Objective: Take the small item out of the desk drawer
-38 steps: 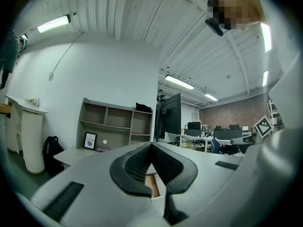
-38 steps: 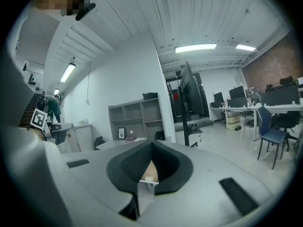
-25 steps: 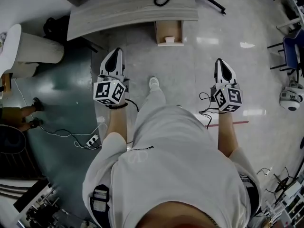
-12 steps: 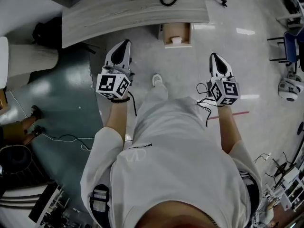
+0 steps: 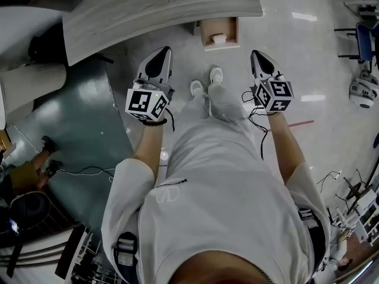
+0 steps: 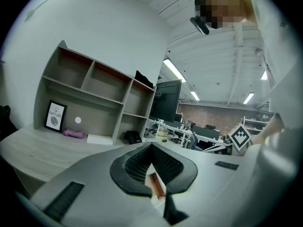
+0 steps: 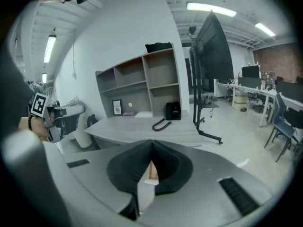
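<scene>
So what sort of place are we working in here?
Likely an open-plan office or lab: a curved desk with shelves and a phone, plus rows of workstations under strip lights.

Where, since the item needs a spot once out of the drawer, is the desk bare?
The desk is bare across its front and middle, right up to the edge over the open drawer. The back is crowded: frame, phone and cord by the shelf.
</scene>
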`<state>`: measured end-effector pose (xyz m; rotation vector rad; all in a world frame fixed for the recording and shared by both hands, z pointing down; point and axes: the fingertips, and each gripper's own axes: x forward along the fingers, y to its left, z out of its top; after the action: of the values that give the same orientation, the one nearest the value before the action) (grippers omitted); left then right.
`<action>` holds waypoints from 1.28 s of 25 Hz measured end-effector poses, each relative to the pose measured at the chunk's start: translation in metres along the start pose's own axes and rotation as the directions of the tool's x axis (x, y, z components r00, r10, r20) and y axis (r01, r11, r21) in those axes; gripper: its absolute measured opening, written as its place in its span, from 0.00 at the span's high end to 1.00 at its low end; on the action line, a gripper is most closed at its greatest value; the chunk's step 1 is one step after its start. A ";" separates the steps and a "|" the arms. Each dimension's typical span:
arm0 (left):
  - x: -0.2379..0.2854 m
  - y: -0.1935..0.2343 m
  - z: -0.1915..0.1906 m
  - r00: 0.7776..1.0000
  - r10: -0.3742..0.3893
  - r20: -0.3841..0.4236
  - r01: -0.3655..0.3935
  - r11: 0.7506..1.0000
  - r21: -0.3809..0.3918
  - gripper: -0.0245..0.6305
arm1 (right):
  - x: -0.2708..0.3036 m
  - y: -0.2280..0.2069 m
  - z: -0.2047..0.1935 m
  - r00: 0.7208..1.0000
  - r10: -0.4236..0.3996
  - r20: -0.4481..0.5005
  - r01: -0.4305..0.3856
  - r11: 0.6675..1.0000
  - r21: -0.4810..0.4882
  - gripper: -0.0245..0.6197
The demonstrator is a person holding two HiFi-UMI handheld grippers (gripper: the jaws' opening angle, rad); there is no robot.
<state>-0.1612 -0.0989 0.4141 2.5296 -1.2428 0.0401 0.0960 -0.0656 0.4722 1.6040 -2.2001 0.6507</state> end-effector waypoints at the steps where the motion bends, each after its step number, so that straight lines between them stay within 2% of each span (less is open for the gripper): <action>1: 0.005 -0.002 -0.004 1.000 -0.009 -0.007 0.009 1.000 0.000 0.96 | 0.007 -0.001 -0.004 1.000 0.001 -0.009 -0.001 1.000 0.008 0.96; 6: 0.031 -0.005 -0.029 0.997 -0.037 -0.061 0.035 0.999 -0.030 0.96 | 0.050 -0.003 -0.027 0.997 0.021 -0.075 -0.020 1.000 0.015 0.96; 14: 0.070 0.006 -0.079 0.988 -0.046 -0.145 0.037 0.997 -0.065 0.96 | 0.130 -0.020 -0.078 0.985 0.052 -0.167 -0.039 0.996 0.082 0.96; 15: 0.074 0.007 -0.088 0.986 -0.050 -0.157 0.039 0.997 -0.071 0.96 | 0.139 -0.023 -0.084 0.983 0.053 -0.174 -0.039 0.996 0.084 0.91; 17: 0.079 0.007 -0.106 0.982 -0.056 -0.183 0.040 0.995 -0.087 0.96 | 0.156 -0.028 -0.100 0.978 0.066 -0.198 -0.045 0.993 0.106 0.89; 18: 0.082 0.008 -0.116 0.979 -0.057 -0.196 0.039 0.995 -0.096 0.96 | 0.164 -0.030 -0.110 0.973 0.081 -0.217 -0.055 0.991 0.124 0.83; 19: 0.084 0.008 -0.126 0.976 -0.059 -0.208 0.037 0.994 -0.105 0.96 | 0.172 -0.030 -0.120 0.966 0.099 -0.239 -0.067 0.988 0.140 0.71; 22: 0.102 0.012 -0.158 0.971 -0.060 -0.233 0.033 0.992 -0.119 0.96 | 0.197 -0.034 -0.150 0.945 0.127 -0.301 -0.085 0.985 0.149 0.70; 23: 0.110 0.014 -0.169 0.969 -0.062 -0.238 0.034 0.992 -0.123 0.96 | 0.205 -0.035 -0.160 0.938 0.135 -0.320 -0.090 0.984 0.151 0.60; 24: 0.118 0.015 -0.180 0.968 -0.067 -0.242 0.036 0.991 -0.128 0.96 | 0.214 -0.036 -0.169 0.930 0.141 -0.339 -0.092 0.983 0.158 0.55; 25: 0.126 0.015 -0.190 0.967 -0.072 -0.246 0.040 0.990 -0.135 0.96 | 0.221 -0.038 -0.179 0.922 0.145 -0.358 -0.090 0.982 0.166 0.55; 27: 0.143 0.017 -0.205 0.965 -0.078 -0.249 0.041 0.988 -0.147 0.96 | 0.236 -0.041 -0.195 0.907 0.158 -0.391 -0.090 0.978 0.186 0.41; 32: 0.168 0.038 -0.240 0.964 -0.054 -0.259 0.016 0.989 -0.147 0.96 | 0.267 -0.046 -0.216 0.902 0.144 -0.408 -0.072 0.980 0.186 0.41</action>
<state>-0.0593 -0.1780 0.6798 2.3313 -1.0569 0.2602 0.0591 -0.1717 0.8003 1.2668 -1.9602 1.1255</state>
